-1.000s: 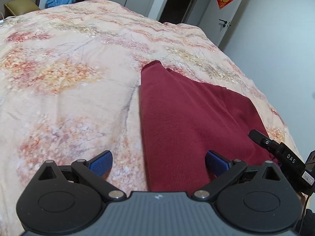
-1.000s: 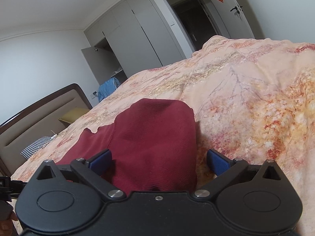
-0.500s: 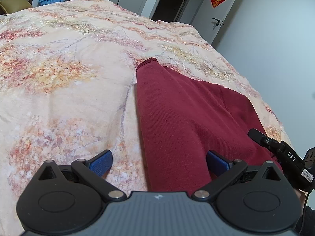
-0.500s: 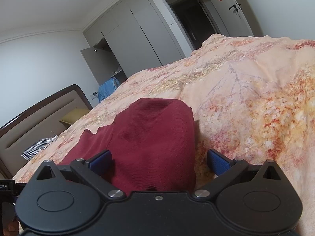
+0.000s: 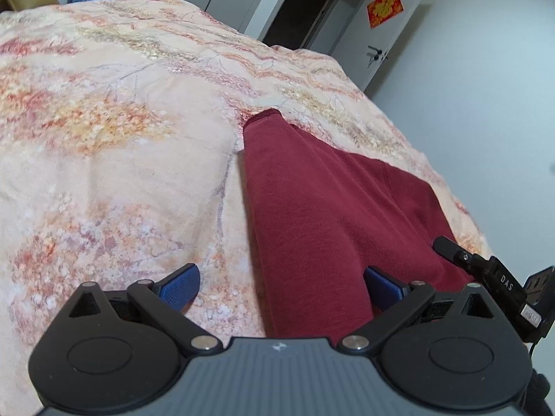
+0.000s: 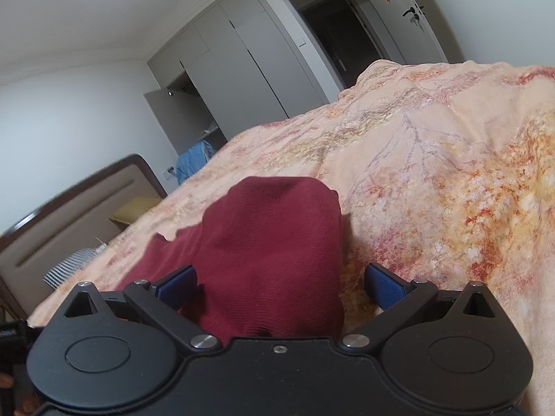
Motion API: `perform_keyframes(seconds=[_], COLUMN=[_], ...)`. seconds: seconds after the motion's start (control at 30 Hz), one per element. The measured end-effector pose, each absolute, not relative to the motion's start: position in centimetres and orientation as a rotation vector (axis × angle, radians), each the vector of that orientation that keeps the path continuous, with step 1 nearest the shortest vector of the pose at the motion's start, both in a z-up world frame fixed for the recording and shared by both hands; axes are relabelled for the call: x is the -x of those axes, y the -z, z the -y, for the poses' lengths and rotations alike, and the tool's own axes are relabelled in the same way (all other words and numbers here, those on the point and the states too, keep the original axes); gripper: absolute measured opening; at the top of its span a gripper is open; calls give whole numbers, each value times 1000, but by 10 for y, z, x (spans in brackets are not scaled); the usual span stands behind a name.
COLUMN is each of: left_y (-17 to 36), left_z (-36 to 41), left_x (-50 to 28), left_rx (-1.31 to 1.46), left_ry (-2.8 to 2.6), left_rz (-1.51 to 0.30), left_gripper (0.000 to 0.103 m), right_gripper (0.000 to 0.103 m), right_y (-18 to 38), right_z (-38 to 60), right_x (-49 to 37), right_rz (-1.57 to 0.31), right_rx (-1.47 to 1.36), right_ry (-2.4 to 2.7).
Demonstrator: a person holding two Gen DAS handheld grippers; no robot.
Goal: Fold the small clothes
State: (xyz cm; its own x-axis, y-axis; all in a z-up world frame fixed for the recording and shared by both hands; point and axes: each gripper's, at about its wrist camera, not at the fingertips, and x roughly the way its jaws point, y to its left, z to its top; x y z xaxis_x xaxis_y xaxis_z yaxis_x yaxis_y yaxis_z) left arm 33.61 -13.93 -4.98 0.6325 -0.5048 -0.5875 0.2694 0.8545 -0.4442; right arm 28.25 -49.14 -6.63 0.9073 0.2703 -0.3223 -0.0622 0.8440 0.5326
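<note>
Dark red knit cloth, a small garment [image 5: 322,208], lies folded lengthwise on the bed's peach floral quilt [image 5: 121,138], its narrow ribbed end pointing toward the far side of the bed and the open doorway [image 5: 298,7]. Seen from the left wrist view, the left claw [image 5: 281,286] hangs low over the near end of the garment with its blue-padded fingers [image 5: 182,286] spread wide: one pad sits over bare quilt just beside the cloth's left edge, the other over the red cloth itself. Nothing is pinched between them. A black part of the other tool, marked DAS [image 5: 485,270], pokes in at the right.

From the right wrist view, the right claw [image 6: 279,286] is likewise spread apart, straddling a rounded, doubled-over hump of the same garment [image 6: 274,242]; the cloth passes between the fingers [image 6: 385,287] but they are not closed on it. A flatter layer spreads out to the left. Beyond stand a padded headboard [image 6: 76,215], grey wardrobe doors [image 6: 242,52] and a blue cloth [image 6: 194,159] hanging near them.
</note>
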Motion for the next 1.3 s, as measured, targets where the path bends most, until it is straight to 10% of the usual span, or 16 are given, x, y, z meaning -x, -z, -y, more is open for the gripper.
perform_keyframes(seconds=[0.53, 0.6, 0.67, 0.83, 1.1, 1.3], left_y=[61, 62, 62, 61, 59, 59], left_z=[122, 121, 123, 125, 128, 128], left_x=[-333, -333, -331, -330, -326, -326], left_rx=[413, 421, 420, 419, 410, 404], left_ry=[436, 435, 432, 417, 405, 408], left_rz=[-724, -722, -718, -721, -721, -720], left_gripper=[88, 88, 88, 88, 88, 88], right_gripper=[87, 71, 27, 16, 16, 69], right_y=[80, 82, 82, 50, 36, 52], right_z=[529, 535, 539, 516, 508, 521], right_x=[-267, -271, -277, -286, -309, -300], right_rz=[-269, -284, -320, -316, -359, -393], right_rx=[-813, -849, -866, -637, -441, -543], right_ry=[-226, -223, -189, -216, -189, -187])
